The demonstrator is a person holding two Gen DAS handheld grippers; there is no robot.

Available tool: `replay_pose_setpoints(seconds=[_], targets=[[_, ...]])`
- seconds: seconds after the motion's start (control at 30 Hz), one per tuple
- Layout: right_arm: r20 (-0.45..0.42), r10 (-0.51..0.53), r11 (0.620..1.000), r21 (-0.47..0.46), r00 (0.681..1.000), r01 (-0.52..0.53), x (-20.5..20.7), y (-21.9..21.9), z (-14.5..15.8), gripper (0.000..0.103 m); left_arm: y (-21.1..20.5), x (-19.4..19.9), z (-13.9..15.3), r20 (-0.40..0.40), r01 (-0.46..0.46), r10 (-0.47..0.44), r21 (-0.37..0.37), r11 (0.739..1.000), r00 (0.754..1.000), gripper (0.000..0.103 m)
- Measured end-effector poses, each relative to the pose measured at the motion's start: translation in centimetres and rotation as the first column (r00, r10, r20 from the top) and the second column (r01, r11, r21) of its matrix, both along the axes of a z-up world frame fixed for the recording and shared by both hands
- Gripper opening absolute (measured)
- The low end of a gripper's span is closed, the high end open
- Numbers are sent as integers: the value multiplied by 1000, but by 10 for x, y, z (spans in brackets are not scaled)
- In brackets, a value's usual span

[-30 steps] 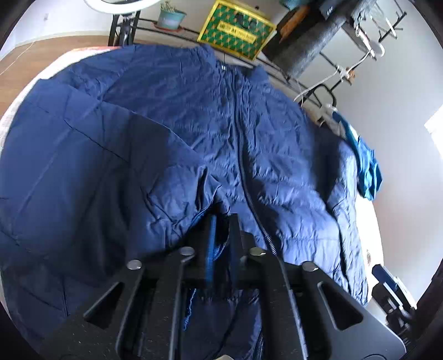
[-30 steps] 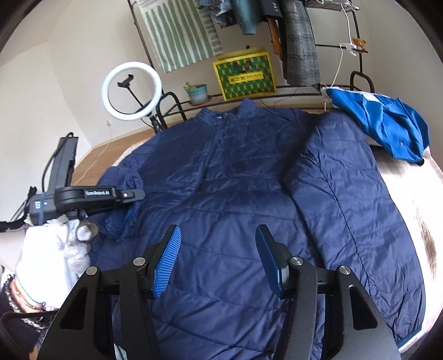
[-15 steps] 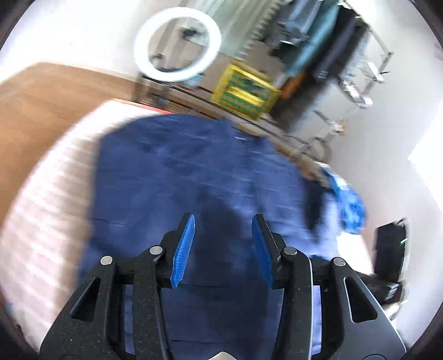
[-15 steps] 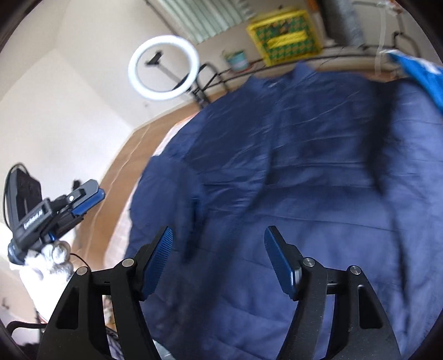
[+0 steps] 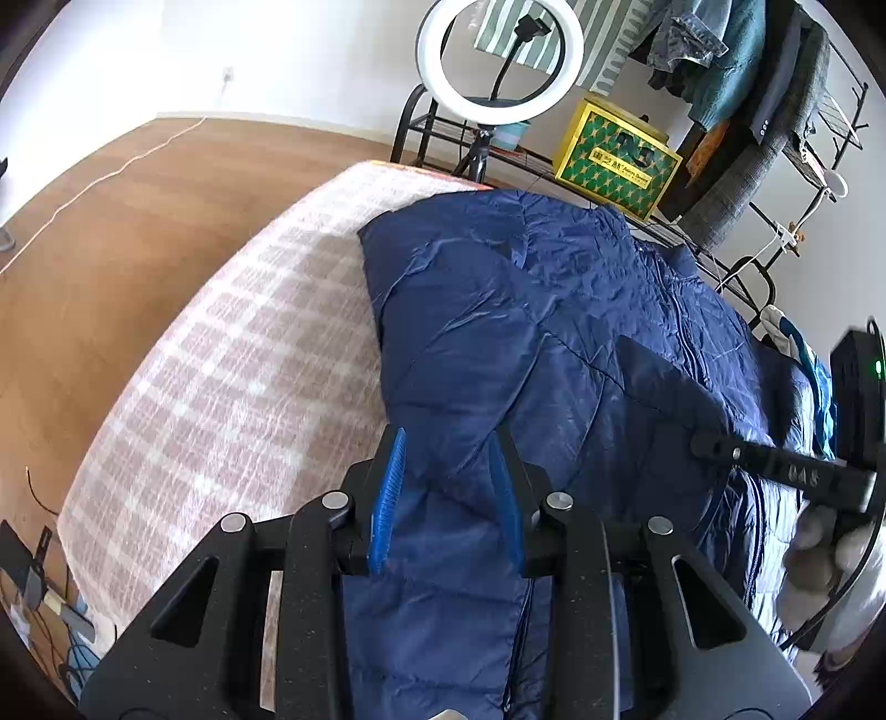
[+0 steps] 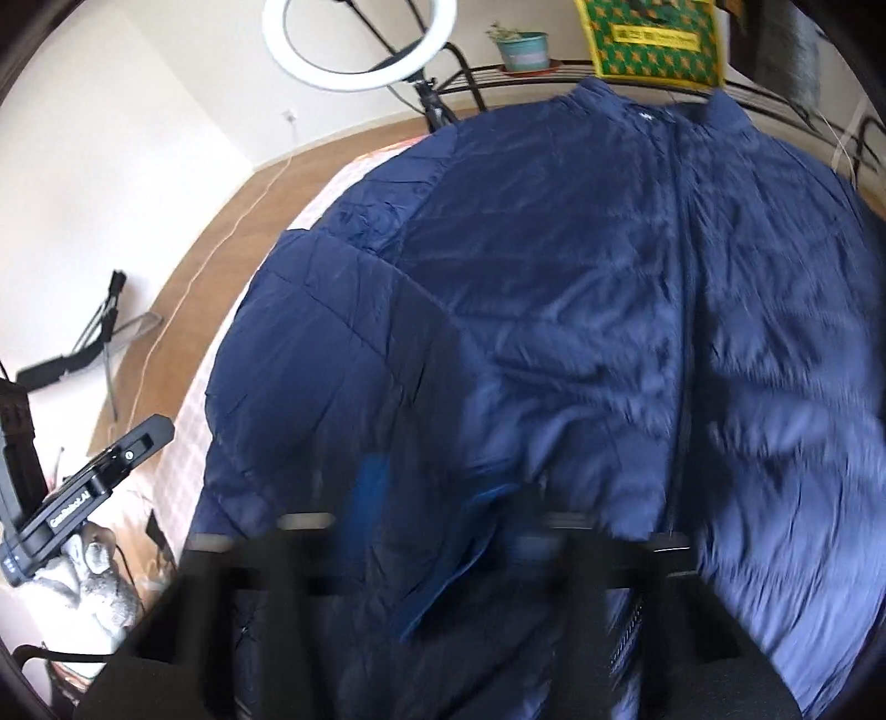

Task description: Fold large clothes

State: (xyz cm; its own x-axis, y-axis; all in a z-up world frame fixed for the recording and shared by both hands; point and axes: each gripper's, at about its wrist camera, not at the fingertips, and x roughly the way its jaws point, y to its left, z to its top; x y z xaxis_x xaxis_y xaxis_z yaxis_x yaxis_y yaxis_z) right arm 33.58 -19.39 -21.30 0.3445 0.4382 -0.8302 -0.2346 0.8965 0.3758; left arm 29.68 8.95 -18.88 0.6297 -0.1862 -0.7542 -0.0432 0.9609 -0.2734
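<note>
One navy quilted jacket (image 5: 554, 343) lies front-up across the checked bed (image 5: 232, 387), collar toward twelve o'clock, while the left gripper (image 5: 446, 493), jaws just narrowing, straddles its hem unclamped and the blurred right gripper (image 6: 443, 526) is clenched.

White walls (image 5: 310, 50) meet a brown wood floor (image 5: 111, 221). A lit ring light (image 5: 500, 58) stands before a black metal rack (image 5: 797, 133) hung with clothes, a yellow-green box (image 5: 617, 158) on it. What looks like a potted plant (image 6: 521, 47) sits nearby, blurred.
</note>
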Motion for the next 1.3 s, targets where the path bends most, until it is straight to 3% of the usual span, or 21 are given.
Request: replay_pose_setpoints(seconds=[0.2, 0.5, 0.8, 0.97, 1.3], targets=[[127, -44, 999, 3, 991, 44, 27, -26, 44, 6, -8, 9, -6, -10, 15, -15, -5, 1000, 1000, 31], [237, -219, 970, -48, 946, 237, 78, -113, 80, 5, -23, 21, -16, -62, 28, -27, 12, 1000, 998, 31], [213, -389, 890, -165, 896, 426, 107, -205, 47, 5, -49, 30, -28, -101, 64, -60, 35, 997, 993, 31], [182, -394, 897, -138, 901, 420, 125, -215, 34, 5, -57, 33, -33, -108, 80, -74, 48, 996, 991, 31], [123, -354, 902, -218, 927, 373, 146, -200, -12, 5, -57, 36, -34, -101, 59, -52, 67, 996, 993, 31]])
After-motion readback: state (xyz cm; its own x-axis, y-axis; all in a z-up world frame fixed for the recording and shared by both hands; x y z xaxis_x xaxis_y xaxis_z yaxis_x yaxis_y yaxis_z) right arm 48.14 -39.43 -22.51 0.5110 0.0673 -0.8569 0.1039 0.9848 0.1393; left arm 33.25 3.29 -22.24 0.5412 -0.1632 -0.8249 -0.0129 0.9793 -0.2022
